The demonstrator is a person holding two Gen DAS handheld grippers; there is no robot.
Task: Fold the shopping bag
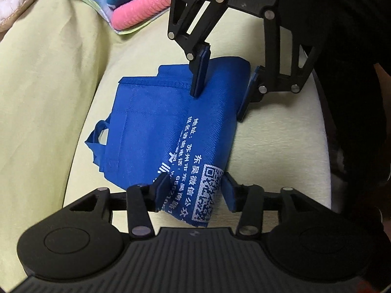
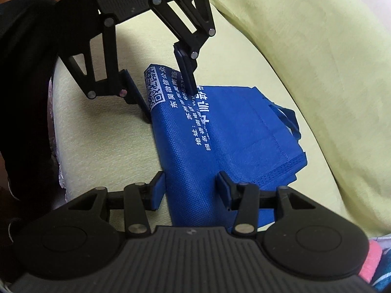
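White Chinese print ran along the folded flap of the blue shopping bag (image 1: 171, 122), beginning "地址:" above "苏州市", with the digits "65621" only partly legible farther along the flap. Beside these lines stood "东吴微信公众", and a white QR code (image 1: 207, 195) sat at the flap's end.
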